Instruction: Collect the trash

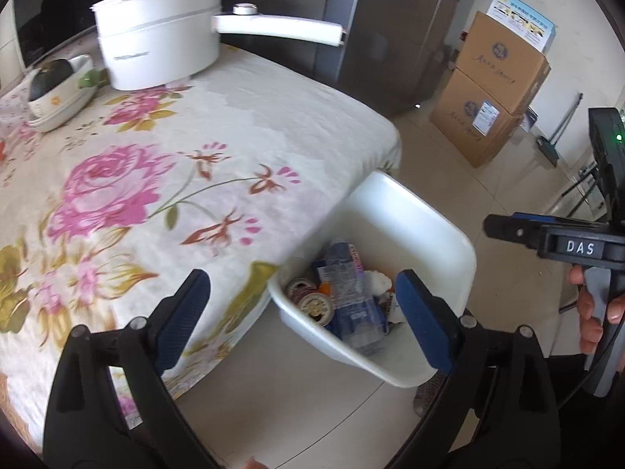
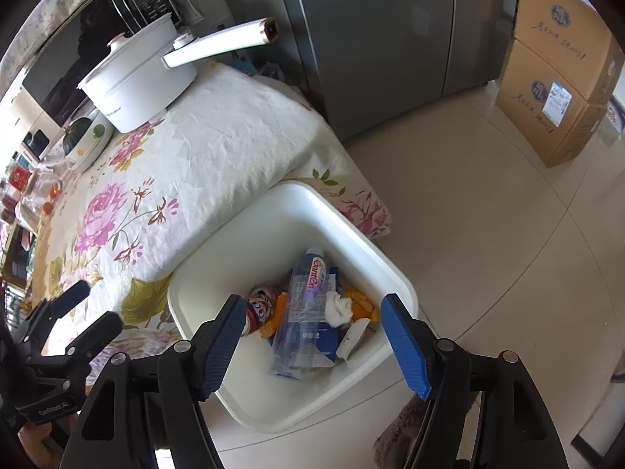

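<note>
A white plastic bin [image 2: 273, 226] stands on the floor against the table's edge; it also shows in the left wrist view [image 1: 422, 226]. Inside lie a clear plastic bottle [image 2: 300, 312], a red can [image 2: 259, 306], a crumpled tissue [image 2: 338, 308], orange peel and paper scraps. My right gripper [image 2: 312, 344] is open and empty, held above the bin. My left gripper [image 1: 304, 320] is open and empty, over the table corner and the bin's near rim. The left gripper also shows at the lower left of the right wrist view [image 2: 93, 308].
A table with a floral cloth [image 1: 156, 179] carries a white electric pot [image 1: 156, 39] with a long handle and a bowl with a dark item [image 1: 58, 82]. A grey fridge [image 2: 383, 31] and stacked cardboard boxes [image 2: 558, 78] stand on the tiled floor.
</note>
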{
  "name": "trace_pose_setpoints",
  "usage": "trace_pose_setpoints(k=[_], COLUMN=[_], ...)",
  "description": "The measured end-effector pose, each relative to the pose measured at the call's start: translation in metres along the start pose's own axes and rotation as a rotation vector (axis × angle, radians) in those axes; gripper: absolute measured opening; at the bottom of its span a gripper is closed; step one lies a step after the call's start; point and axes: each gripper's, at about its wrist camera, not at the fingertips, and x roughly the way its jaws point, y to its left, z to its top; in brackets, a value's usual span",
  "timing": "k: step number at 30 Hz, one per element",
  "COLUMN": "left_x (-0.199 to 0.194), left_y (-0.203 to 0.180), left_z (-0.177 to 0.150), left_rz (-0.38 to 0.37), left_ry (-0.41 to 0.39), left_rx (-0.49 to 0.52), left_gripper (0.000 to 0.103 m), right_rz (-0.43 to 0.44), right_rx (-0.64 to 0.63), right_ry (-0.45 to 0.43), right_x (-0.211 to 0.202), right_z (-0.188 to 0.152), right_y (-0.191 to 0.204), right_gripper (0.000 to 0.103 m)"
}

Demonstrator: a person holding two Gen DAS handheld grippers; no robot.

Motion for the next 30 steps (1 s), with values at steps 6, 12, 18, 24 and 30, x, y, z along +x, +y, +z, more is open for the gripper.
trace_pose_setpoints(k=[6,12,18,24,30], left_x=[-0.045,-0.098,-0.137,-0.166,-0.167], left_y=[0.020,0.028,0.034,0.029,0.030], left_z=[-0.009,-0.022,-0.031,-0.040,-0.043], left_rz=[0.097,0.214,0.307,0.402,0.388], left_ry=[-0.081,-0.190,-0.279,-0.385,-0.388], left_rx=[-0.099,-0.170,-0.201,-0.157,-0.142], left_gripper=[0.099,0.099,0.100,0.102,0.102], right_rz=[-0.034,-0.102,-0.118,-0.088,-0.049], right_rx=[-0.047,-0.180,-0.243,-0.272,-0.258], right_ry=[-0.163,-0.347,-0.459,-0.517,-0.519], right_x=[-0.051,-0.103,-0.138,-0.153,-0.155], right_z=[-0.015,-0.044,-0.065,-0.073,-0.072], right_y=[0.023,0.063,0.088,0.106,0.117], right_gripper=[0.084,0.095,0.103,0.103,0.103])
